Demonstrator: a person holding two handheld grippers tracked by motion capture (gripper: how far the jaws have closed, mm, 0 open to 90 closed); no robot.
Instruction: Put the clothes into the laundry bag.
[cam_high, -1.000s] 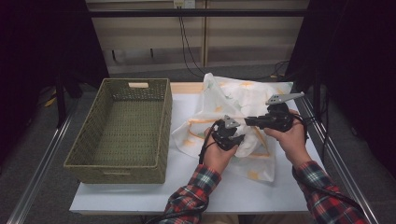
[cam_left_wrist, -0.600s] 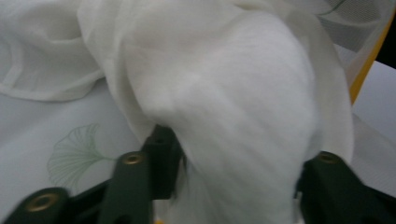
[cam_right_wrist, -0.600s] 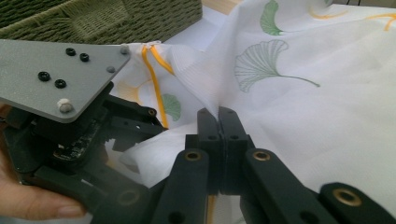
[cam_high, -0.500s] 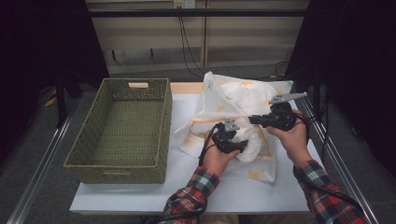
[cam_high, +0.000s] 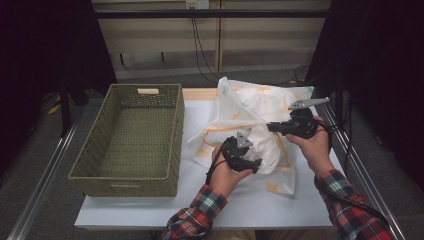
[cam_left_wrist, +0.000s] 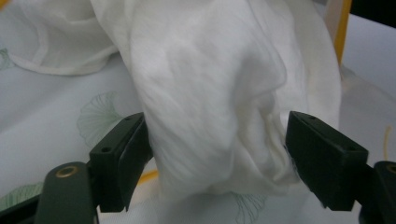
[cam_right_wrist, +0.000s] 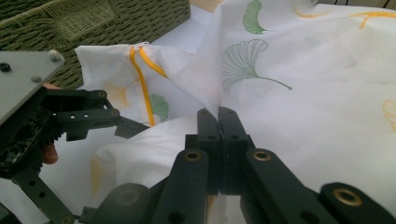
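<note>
One white cloth w/ yellow stripes and green leaf prints (cam_high: 260, 107), one green woven rectangular basket (cam_high: 131, 137), one white tabletop (cam_high: 240, 205), two black two-jaw grippers, two hands in red plaid sleeves.

Cloth: lies crumpled on the right half of the tabletop, just right of the basket; its far part is lifted into a peak.

Left gripper (cam_high: 248, 160): in the high view, at the near-centre of the cloth, pointing right. Its jaws have just been opening. In the left gripper view a thick bunched white fold (cam_left_wrist: 219, 116) sits between the two pads (cam_left_wrist: 123, 154); the left pad meets the fold's edge, the right pad stands at its fringe, w/o visible squeeze. Contact on the right side hard to judge; fold is blurred.

Right gripper (cam_high: 272, 126): at the right-centre of the cloth, pointing left. In the right gripper view (cam_right_wrist: 218, 116) the jaws are fully closed, pinching a thin ridge of cloth that rises from the tips toward the far side.

Hidden / cut off: cloth's near-right part partly covered by hands and grippers in the high view; left gripper's tips are buried in folds there. Basket's near-left corner and the cloth's edges are cut off in the gripper views. Person's body is cut off at the near edge.
</note>
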